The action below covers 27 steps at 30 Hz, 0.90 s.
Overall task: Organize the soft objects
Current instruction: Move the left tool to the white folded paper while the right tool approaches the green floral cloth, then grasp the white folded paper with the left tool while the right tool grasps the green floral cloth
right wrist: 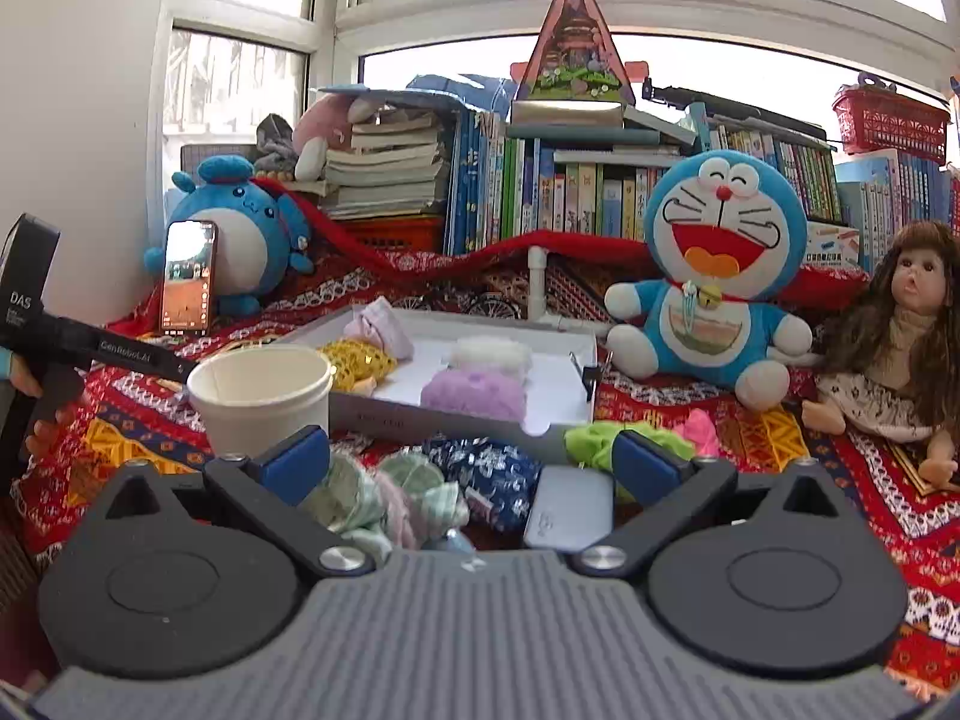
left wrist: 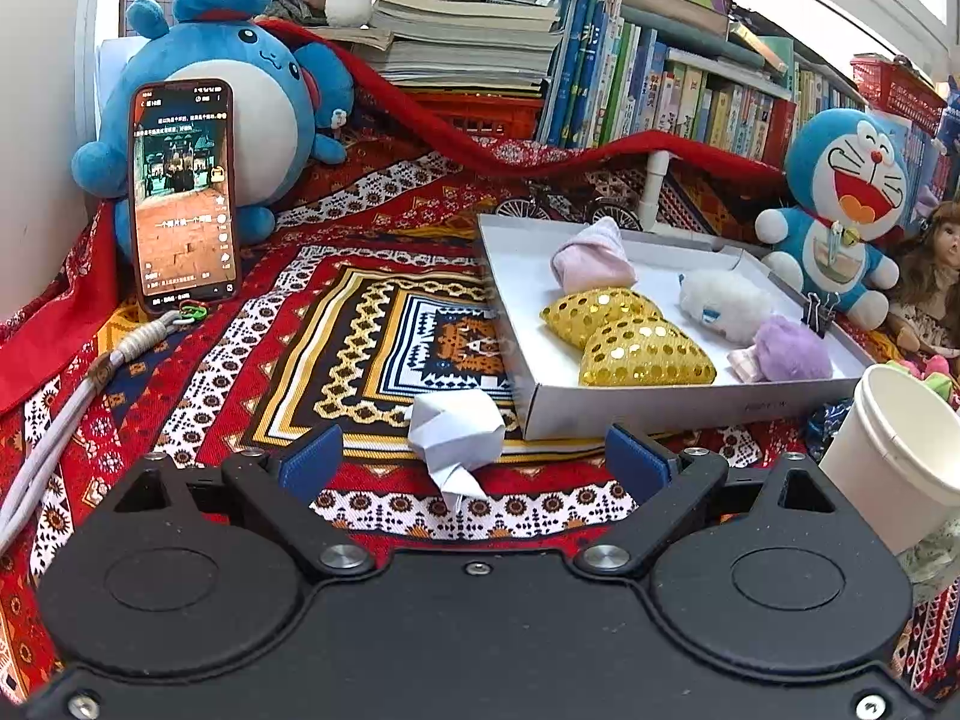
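Hovering with jaws apart, the left claw [left wrist: 474,456] frames a white folded piece [left wrist: 456,429] just outside the tray [left wrist: 660,405] — a loose pinch (it looks crumpled) could flatten it; right claw [right wrist: 471,456] likewise apart.

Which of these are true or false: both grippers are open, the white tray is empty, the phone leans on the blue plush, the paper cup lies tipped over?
1. Both the left gripper and the right gripper are open. True.
2. The white tray is empty. False: it holds soft items, including two gold sequin pouches.
3. The phone leans on the blue plush. True.
4. The paper cup lies tipped over. False: it stands upright beside the tray.
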{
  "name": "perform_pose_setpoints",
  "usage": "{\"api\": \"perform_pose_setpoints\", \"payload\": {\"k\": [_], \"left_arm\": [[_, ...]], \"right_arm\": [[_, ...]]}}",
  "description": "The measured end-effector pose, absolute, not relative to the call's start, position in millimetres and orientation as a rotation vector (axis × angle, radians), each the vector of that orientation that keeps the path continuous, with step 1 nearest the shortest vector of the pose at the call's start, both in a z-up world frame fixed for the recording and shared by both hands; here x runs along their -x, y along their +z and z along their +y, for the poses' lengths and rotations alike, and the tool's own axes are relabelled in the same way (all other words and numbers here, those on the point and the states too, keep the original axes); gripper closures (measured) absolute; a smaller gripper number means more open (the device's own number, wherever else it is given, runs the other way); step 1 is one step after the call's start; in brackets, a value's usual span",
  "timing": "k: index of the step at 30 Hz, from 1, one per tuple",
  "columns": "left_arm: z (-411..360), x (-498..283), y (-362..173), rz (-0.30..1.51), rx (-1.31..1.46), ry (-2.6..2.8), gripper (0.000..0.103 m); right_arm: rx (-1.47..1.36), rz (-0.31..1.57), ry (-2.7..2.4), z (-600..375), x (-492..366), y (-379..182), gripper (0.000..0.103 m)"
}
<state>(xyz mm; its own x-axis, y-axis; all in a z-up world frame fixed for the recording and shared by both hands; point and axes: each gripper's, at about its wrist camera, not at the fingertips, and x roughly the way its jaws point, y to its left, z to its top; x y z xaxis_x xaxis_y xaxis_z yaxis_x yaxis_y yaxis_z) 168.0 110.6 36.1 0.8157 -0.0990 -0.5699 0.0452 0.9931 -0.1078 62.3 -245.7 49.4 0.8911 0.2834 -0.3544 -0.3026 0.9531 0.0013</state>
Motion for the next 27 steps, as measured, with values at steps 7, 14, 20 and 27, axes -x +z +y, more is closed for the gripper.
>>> {"api": "perform_pose_setpoints", "payload": {"k": [7,14,20,27], "left_arm": [[107.4,-169.0,28.9,0.627,0.084,-0.077,0.009],[107.9,-173.0,25.3,0.633,0.096,-0.064,0.011],[109.3,-177.8,21.1,0.650,0.114,-0.053,0.015],[108.5,-180.9,18.1,0.654,0.122,-0.056,0.024]], "right_arm": [[0.020,0.397,0.340,-244.1,-56.5,39.1,0.000],[0.032,0.410,0.372,-238.6,-51.5,33.9,0.000],[0.070,0.426,0.386,-229.7,-50.2,28.5,0.003],[0.089,0.444,0.396,-222.7,-51.6,23.3,0.009]]}}
